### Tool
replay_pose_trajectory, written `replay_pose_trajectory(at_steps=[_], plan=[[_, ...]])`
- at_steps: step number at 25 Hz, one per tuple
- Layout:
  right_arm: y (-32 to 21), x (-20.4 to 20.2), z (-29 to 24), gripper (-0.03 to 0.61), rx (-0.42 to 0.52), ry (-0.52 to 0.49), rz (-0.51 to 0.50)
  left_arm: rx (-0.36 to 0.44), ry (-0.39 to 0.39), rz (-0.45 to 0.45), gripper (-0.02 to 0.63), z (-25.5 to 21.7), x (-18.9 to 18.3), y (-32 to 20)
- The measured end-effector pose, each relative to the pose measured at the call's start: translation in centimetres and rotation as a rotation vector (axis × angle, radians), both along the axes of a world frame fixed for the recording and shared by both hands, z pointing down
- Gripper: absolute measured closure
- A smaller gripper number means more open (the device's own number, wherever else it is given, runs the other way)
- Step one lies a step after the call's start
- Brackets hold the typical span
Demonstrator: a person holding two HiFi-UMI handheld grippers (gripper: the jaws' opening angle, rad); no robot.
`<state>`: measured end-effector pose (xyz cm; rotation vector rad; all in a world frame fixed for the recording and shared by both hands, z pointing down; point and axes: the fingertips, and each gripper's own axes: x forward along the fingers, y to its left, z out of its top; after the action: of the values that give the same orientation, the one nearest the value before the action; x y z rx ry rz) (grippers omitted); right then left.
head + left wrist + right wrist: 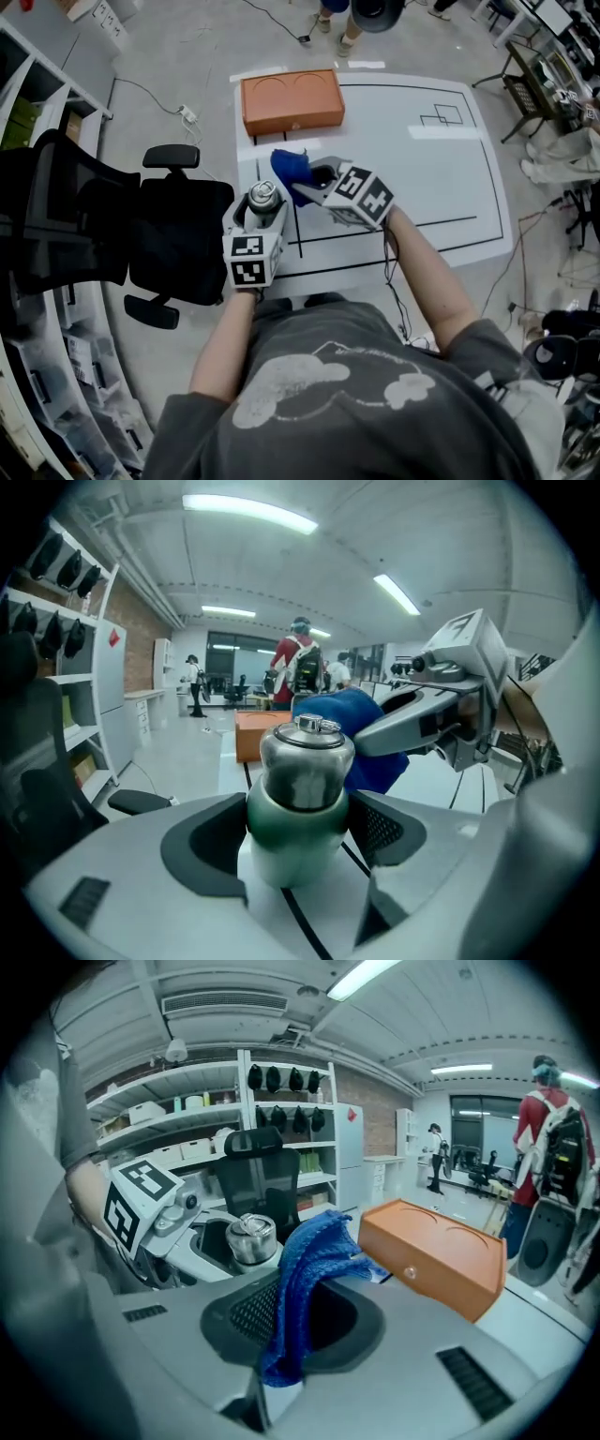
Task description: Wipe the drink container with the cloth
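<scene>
The drink container (263,199), a green and white bottle with a steel cap, stands upright between the jaws of my left gripper (262,210), which is shut on its body. In the left gripper view the bottle (298,789) fills the middle, both pads against its sides. My right gripper (316,184) is shut on a blue cloth (289,169) just right of the bottle. The cloth (305,1279) hangs bunched from the right jaws, its upper fold close to the bottle's cap (251,1238). Seen from the left gripper, the cloth (352,719) sits right behind the cap.
An orange box (292,101) lies at the far left of the white table (422,178), which has black lines on it. A black office chair (178,230) stands left of the table. Shelves line the left wall. People stand at the far end.
</scene>
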<state>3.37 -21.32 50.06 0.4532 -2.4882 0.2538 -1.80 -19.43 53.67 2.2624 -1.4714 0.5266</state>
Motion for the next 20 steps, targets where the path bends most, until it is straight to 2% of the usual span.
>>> replay_pose_trajectory(at_steps=[4, 7, 10, 16, 20], plan=[[0.1, -1.2, -0.3, 0.535, -0.023, -0.007, -0.122, 0.054, 0.022, 0.156, 0.275, -0.2, 0.4, 0.1], [0.1, -1.9, -1.1, 0.535, -0.046, -0.051, -0.198, 0.075, 0.035, 0.335, 0.276, -0.1, 0.9, 0.3], [0.2, -2.5, -1.1, 0.535, -0.061, -0.049, -0.256, 0.075, 0.042, 0.522, 0.276, -0.1, 1.1, 0.4], [0.0, -3.5, 0.7, 0.537, -0.109, 0.011, -0.314, 0.049, 0.037, 0.871, 0.276, 0.0, 1.0, 0.8], [-0.6, -3.6, 1.8, 0.537, -0.145, 0.057, -0.330, 0.035, 0.030, 1.035, 0.276, -0.1, 0.8, 1.1]])
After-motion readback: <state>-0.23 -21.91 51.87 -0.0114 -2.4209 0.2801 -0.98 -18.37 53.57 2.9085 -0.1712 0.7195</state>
